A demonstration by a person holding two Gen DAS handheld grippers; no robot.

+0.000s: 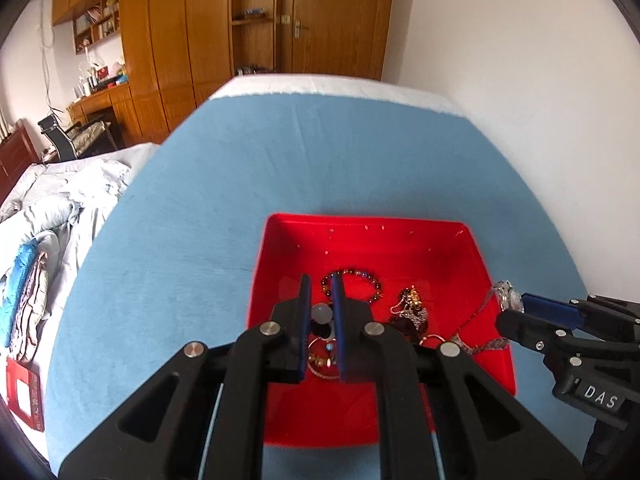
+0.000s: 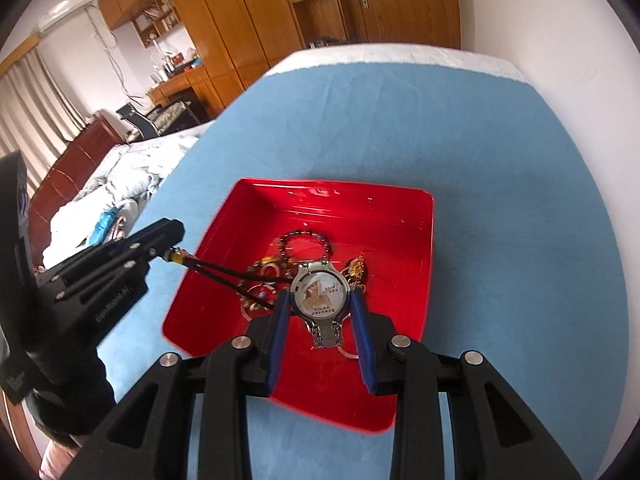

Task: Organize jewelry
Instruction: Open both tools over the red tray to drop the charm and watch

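Glossy red plastic tray (image 2: 416, 240) on matt blue cloth (image 2: 500, 160); shiny metal watch (image 2: 319, 294), polished wood wardrobe (image 1: 176, 40).

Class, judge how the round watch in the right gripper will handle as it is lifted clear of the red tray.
The watch case looks rigid; the right gripper pinches its round edge, so it may pivot. Its link band hangs, probably swinging.

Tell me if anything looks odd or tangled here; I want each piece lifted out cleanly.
Yes. The jewelry lies in one heap in the red tray. The left gripper pulls a black cord taut out of that heap, so it may be snagged. The watch in the right gripper trails a chain back into the tray.
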